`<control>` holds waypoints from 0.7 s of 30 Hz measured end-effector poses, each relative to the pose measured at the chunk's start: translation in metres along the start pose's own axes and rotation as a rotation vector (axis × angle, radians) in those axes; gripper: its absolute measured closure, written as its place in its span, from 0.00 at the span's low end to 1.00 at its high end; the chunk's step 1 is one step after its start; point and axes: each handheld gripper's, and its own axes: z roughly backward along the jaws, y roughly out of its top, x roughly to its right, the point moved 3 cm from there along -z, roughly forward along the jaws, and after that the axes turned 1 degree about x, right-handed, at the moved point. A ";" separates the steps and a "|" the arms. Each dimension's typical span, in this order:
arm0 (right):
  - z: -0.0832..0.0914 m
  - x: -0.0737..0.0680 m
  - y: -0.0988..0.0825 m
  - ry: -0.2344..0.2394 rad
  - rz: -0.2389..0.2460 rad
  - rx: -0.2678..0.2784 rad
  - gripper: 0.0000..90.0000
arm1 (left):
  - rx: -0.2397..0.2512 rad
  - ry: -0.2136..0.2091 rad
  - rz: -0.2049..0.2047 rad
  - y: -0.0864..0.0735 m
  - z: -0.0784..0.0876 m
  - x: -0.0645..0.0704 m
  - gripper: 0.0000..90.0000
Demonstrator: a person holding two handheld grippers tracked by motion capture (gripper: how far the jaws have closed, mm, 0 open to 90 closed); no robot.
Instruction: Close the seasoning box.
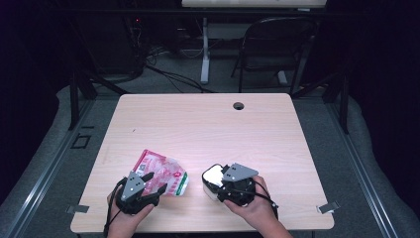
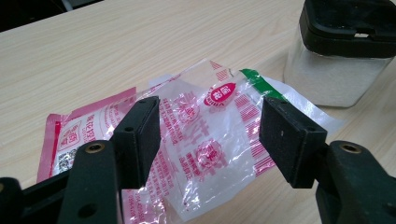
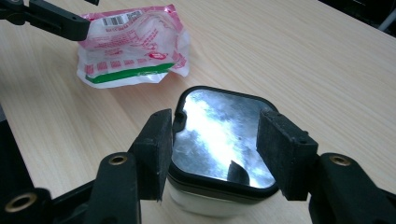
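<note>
A crumpled clear plastic bag [image 1: 163, 171] with pink print and a green stripe lies near the table's front left. My left gripper [image 1: 154, 182] hangs just over its near end. In the left gripper view the gripper [image 2: 210, 135] is open, and the bag [image 2: 219, 93] lies below the gap, untouched by the pads. A white container [image 1: 212, 174] with a black-rimmed shiny lid stands to the bag's right. My right gripper [image 1: 220, 182] is over it. In the right gripper view the gripper [image 3: 215, 140] is open, its jaws straddling the lid [image 3: 219, 116].
The pale wooden table [image 1: 208, 124] has a cable hole [image 1: 238, 105] near its far edge. A folding chair [image 1: 277, 44] and a desk leg stand behind it. The container [image 2: 336, 70] is just right of the bag, and the bag [image 3: 135, 42] lies beyond the container.
</note>
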 end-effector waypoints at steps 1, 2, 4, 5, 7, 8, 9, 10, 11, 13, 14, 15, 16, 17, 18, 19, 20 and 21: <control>0.001 0.001 -0.001 -0.005 -0.007 0.001 0.51 | 0.000 0.001 -0.001 0.000 0.000 0.000 0.43; 0.003 0.003 -0.001 -0.005 -0.012 0.002 0.51 | -0.001 0.002 -0.002 0.000 0.000 0.000 0.43; 0.005 0.006 -0.003 -0.008 -0.020 0.005 0.51 | -0.001 0.002 -0.001 0.000 0.000 -0.001 0.43; 0.008 0.009 -0.005 -0.016 -0.029 0.008 0.51 | -0.004 0.003 -0.001 0.000 0.001 -0.001 0.43; 0.011 0.013 -0.006 -0.024 -0.039 0.008 0.51 | -0.002 0.005 0.000 0.000 0.001 -0.002 0.43; 0.011 0.013 -0.006 -0.024 -0.039 0.008 0.51 | 0.000 0.006 0.003 0.000 0.001 -0.002 0.43; 0.012 0.015 -0.008 -0.028 -0.042 0.007 0.51 | -0.001 0.008 0.001 0.000 0.001 -0.003 0.43; 0.014 0.017 -0.009 -0.032 -0.046 0.009 0.51 | 0.001 0.010 0.003 0.000 0.001 -0.003 0.43; 0.016 0.020 -0.011 -0.041 -0.051 0.009 0.51 | 0.003 0.009 0.005 0.000 0.002 -0.003 0.43; 0.020 0.025 -0.014 -0.053 -0.064 0.009 0.51 | 0.008 0.014 0.011 0.000 0.002 -0.005 0.43; 0.022 0.028 -0.016 -0.059 -0.076 0.011 0.51 | 0.005 0.014 0.011 0.000 0.003 -0.005 0.43; 0.027 0.035 -0.020 -0.073 -0.094 0.014 0.51 | 0.006 0.018 0.013 0.000 0.003 -0.007 0.43; 0.027 0.035 -0.020 -0.073 -0.094 0.014 0.51 | 0.006 0.018 0.013 0.000 0.003 -0.007 0.43; 0.029 0.038 -0.022 -0.079 -0.102 0.015 0.50 | 0.005 0.023 0.013 -0.001 0.004 -0.008 0.43; 0.032 0.042 -0.024 -0.091 -0.113 0.016 0.50 | 0.005 0.022 0.014 -0.001 0.004 -0.008 0.43; 0.036 0.048 -0.028 -0.111 -0.125 0.017 0.50 | 0.008 0.023 0.018 -0.001 0.004 -0.008 0.43; 0.036 0.048 -0.028 -0.111 -0.125 0.017 0.50 | 0.008 0.025 0.021 -0.001 0.004 -0.009 0.43; 0.039 0.051 -0.031 -0.120 -0.133 0.014 0.50 | 0.009 0.030 0.022 -0.001 0.004 -0.009 0.43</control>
